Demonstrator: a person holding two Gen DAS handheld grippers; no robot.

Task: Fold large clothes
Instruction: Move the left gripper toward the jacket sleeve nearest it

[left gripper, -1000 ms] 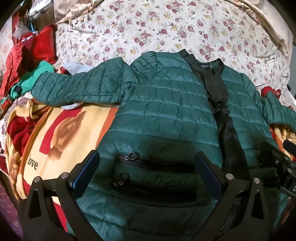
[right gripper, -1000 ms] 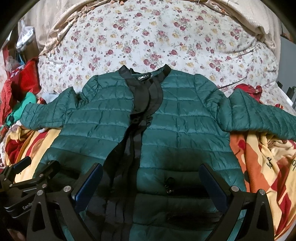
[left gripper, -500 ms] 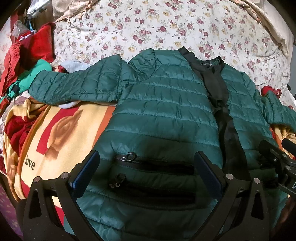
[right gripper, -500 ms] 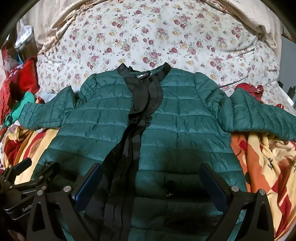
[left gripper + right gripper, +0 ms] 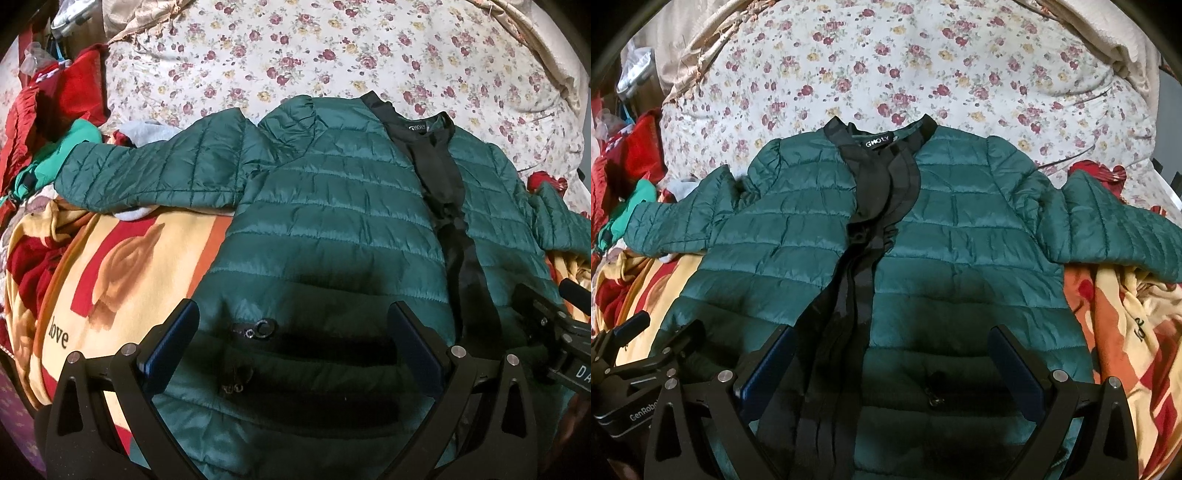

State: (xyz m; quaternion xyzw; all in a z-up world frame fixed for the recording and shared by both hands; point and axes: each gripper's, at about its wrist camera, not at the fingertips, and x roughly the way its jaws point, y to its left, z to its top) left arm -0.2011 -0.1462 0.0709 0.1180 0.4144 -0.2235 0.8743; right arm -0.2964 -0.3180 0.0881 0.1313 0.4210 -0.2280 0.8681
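Observation:
A dark green quilted jacket (image 5: 325, 206) (image 5: 960, 236) lies face up on the bed, front open, with black lining down the middle and both sleeves spread sideways. My left gripper (image 5: 291, 336) hovers open over the jacket's lower left panel, above a zip pocket (image 5: 258, 328). Over the lower right panel my right gripper (image 5: 890, 358) is open too, with nothing between its fingers. Each gripper shows at the edge of the other's view: the right gripper (image 5: 554, 332) and the left gripper (image 5: 635, 362).
A floral bedsheet (image 5: 886, 70) covers the far half of the bed. An orange and yellow blanket (image 5: 122, 258) (image 5: 1126, 332) lies under the jacket's lower part. Red and teal clothes (image 5: 48, 122) are piled at the left.
Both grippers have drawn back slightly toward the jacket's hem, so the jacket sits a little farther up in both views. The jaws stay open and the jacket has not moved.

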